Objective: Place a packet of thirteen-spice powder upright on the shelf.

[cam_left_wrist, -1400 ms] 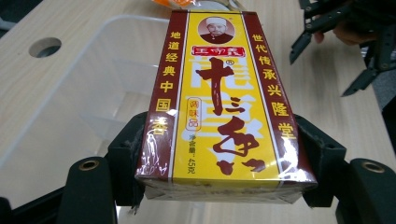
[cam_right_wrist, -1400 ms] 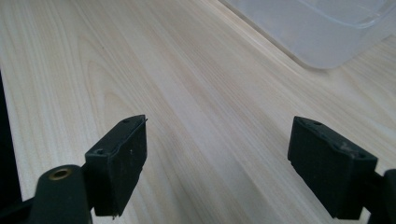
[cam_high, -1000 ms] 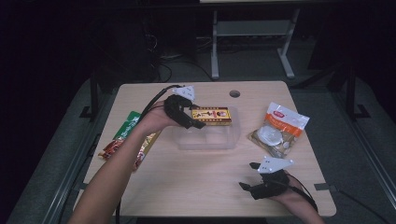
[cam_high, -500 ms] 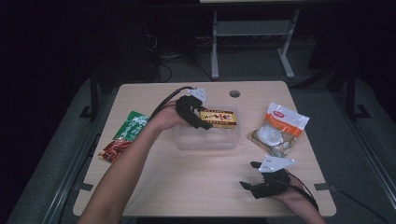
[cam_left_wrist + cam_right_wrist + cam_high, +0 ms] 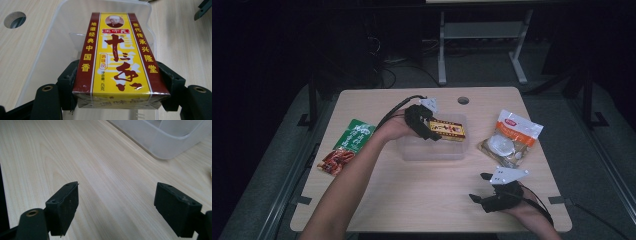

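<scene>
A yellow and dark-red box (image 5: 117,62) with Chinese print is clamped between the jaws of my left gripper (image 5: 432,131). In the high view the box (image 5: 447,130) hangs over the clear plastic bin (image 5: 432,150) at the table's middle, and the bin's wall (image 5: 50,45) lies under and around it in the left gripper view. My right gripper (image 5: 484,192) rests near the front right edge, its black jaws wide apart (image 5: 116,207) over bare wood with nothing between them.
A green snack packet (image 5: 347,145) lies at the left of the table. A white and orange bag (image 5: 512,137) lies at the right. A round cable hole (image 5: 463,100) sits near the far edge. The bin's corner (image 5: 170,142) shows in the right gripper view.
My left gripper has carried the box rightward and a little forward, to over the bin. The right gripper has stayed where it was.
</scene>
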### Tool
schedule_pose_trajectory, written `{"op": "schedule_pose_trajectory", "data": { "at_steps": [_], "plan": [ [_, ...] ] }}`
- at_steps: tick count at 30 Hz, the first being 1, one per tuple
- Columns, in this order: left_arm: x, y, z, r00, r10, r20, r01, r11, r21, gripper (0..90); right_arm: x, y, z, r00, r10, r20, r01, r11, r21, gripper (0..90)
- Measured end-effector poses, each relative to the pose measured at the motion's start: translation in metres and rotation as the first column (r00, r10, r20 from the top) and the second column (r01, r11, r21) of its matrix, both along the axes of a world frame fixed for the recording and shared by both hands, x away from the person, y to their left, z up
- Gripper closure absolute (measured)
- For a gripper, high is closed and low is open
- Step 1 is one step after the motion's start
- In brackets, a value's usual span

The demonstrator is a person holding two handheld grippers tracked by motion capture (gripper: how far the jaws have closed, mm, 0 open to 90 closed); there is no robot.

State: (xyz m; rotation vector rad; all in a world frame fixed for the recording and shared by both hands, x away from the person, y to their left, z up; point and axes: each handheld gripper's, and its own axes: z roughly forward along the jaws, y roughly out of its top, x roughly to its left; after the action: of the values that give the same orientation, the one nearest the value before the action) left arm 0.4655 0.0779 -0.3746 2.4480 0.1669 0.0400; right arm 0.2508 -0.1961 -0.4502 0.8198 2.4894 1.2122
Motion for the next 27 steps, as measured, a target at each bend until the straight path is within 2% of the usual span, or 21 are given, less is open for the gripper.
{"op": "schedule_pose_trajectory", "data": {
  "at_steps": [2, 14, 23, 27],
  "plan": [
    [0.001, 0.0, 0.0, 0.9999, 0.005, -0.01, -0.005, 0.9999, -0.012, 31.1, 0.0, 0.0, 0.0, 1.0, 0.001, 0.0, -0.001, 1.0, -0.001, 19.2],
    [0.002, -0.001, 0.004, 0.9999, 0.011, 0.005, -0.011, 0.9979, -0.063, 31.0, 0.0, 0.0, 0.0, 1.0, 0.001, -0.003, -0.001, 1.0, 0.0, 19.2],
    [0.002, -0.005, 0.011, 0.9998, 0.02, 0.009, -0.018, 0.9898, -0.141, 30.5, 0.0, 0.001, -0.001, 1.0, 0.006, -0.008, -0.006, 1.0, -0.002, 19.2],
    [0.003, -0.009, 0.013, 0.9998, 0.012, 0.015, -0.009, 0.9892, -0.146, 30.6, 0.0, 0.001, -0.001, 0.9999, 0.006, -0.009, -0.006, 1.0, -0.002, 19.2]
  ]
}}
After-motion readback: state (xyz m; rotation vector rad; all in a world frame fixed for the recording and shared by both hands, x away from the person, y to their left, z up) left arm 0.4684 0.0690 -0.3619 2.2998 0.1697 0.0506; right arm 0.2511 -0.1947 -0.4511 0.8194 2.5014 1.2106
